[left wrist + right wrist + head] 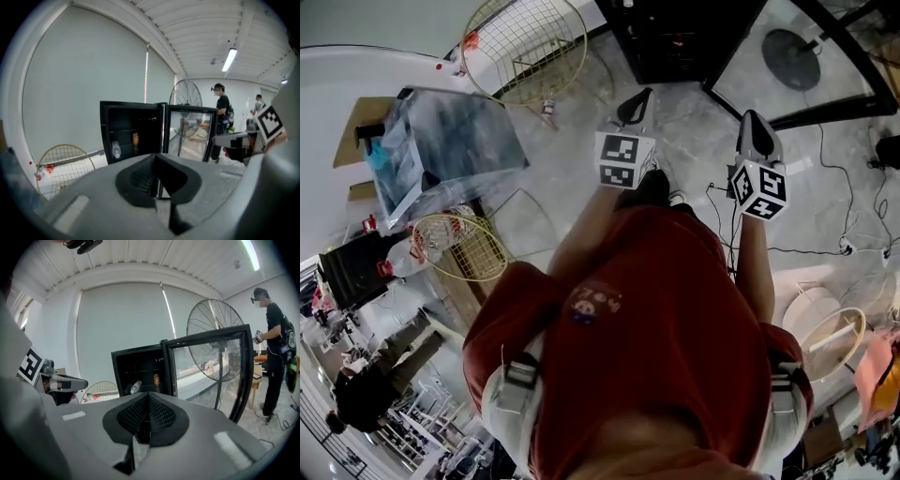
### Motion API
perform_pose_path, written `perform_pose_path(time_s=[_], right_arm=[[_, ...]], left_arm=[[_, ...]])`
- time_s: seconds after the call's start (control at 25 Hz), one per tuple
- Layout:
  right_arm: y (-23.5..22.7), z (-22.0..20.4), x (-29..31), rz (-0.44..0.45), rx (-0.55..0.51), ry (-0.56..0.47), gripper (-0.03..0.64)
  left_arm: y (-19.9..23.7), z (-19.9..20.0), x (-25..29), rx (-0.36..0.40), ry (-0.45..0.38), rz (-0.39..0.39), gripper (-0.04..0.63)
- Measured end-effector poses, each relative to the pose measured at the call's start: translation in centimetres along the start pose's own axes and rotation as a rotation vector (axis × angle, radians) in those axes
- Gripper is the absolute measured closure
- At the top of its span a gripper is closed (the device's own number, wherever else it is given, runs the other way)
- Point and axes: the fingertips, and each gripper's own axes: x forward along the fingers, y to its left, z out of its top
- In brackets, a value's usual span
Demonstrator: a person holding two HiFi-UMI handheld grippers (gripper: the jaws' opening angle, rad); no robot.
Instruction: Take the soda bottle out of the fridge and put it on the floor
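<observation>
Approach: left gripper (156, 164) and right gripper (148, 401) both pinched closed, empty, facing the open black fridge (123, 376). Clear plastic soda bottle (136, 386) lies tilted on its shelf, eleven o'clock off the right tips, beside an orange can (156, 379). Spread the jaws before reaching in; grip mid-body.

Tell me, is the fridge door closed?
No: the door of the fridge stands swung open, showing a bottle and a can inside.
</observation>
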Motion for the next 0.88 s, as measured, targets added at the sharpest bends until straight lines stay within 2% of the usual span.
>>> perform_pose_path(time_s=[0.44, 0.88], right_arm=[[5.2, 4.6, 8.6, 0.063, -0.080, -0.013, 0.618], [11.4, 4.5, 15.3, 0.128, -0.115, 0.028, 0.618]], left_arm=[[9.5, 2.9, 1.4, -0.008, -0.064, 0.068, 0.595], [17.8, 2.0, 1.1, -0.047, -0.065, 0.138, 0.596]])
